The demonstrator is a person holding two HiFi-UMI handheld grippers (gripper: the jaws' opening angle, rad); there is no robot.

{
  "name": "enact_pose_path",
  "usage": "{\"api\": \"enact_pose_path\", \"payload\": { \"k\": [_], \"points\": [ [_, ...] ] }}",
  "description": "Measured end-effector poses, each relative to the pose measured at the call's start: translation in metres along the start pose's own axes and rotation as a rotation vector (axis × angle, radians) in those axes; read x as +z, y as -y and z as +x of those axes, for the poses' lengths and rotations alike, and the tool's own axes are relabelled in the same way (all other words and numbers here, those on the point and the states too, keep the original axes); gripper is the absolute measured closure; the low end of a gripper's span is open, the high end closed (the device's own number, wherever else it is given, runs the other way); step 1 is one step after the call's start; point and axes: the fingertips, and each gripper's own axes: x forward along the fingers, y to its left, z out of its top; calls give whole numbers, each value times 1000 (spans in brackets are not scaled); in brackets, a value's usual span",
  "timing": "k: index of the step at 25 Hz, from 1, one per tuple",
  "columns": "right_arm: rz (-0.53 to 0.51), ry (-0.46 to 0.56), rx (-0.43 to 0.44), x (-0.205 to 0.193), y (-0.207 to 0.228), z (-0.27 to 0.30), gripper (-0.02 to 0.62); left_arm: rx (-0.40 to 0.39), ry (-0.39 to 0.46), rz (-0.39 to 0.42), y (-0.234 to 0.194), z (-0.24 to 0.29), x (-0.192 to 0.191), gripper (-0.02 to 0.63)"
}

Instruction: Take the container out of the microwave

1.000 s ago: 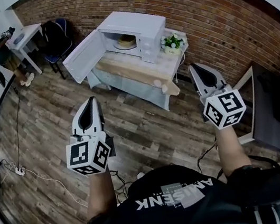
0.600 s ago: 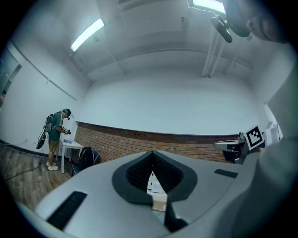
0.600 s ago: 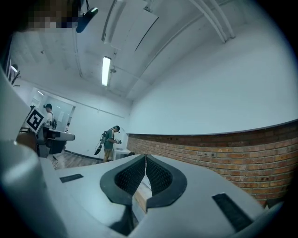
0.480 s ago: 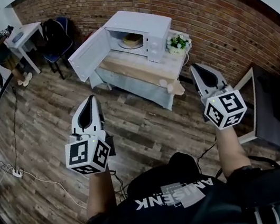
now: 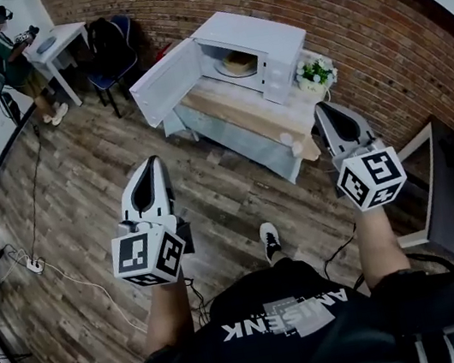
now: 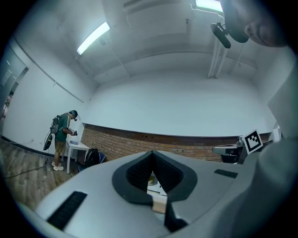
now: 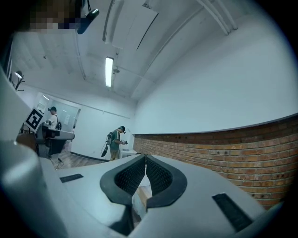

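A white microwave (image 5: 259, 40) stands on a cloth-covered table (image 5: 236, 135) by the brick wall, its door (image 5: 166, 83) swung open to the left. Inside it sits a shallow tan container (image 5: 239, 64); a sliver of the container (image 6: 152, 177) also shows past the jaws in the left gripper view. My left gripper (image 5: 152, 161) (image 6: 152, 153) hangs over the wooden floor, well short of the table, shut and empty. My right gripper (image 5: 325, 109) (image 7: 145, 157) is level with the table's right end, also shut with nothing in it.
A wooden board (image 5: 245, 112) lies along the table's front, and a flower pot (image 5: 315, 74) stands right of the microwave. Another person (image 5: 8, 50) stands at a small white table far left, beside a blue chair (image 5: 112, 49). Cables (image 5: 33, 264) trail on the floor. A grey desk (image 5: 436, 183) stands at right.
Both grippers and the wearer have moved forward toward the table; the microwave looks nearer and sits further right in the head view. A foot now shows below. Both jaws stay shut.
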Motion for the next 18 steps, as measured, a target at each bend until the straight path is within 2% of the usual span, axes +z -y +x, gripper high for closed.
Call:
{"api": "enact_pose_path", "payload": {
  "k": [9, 18],
  "points": [
    [-14, 0, 94, -10, 31, 80, 552, 48, -7, 15, -9, 64, -8, 594],
    [-6, 16, 133, -13, 91, 143, 552, 83, -30, 28, -5, 146, -19, 594]
  ]
}}
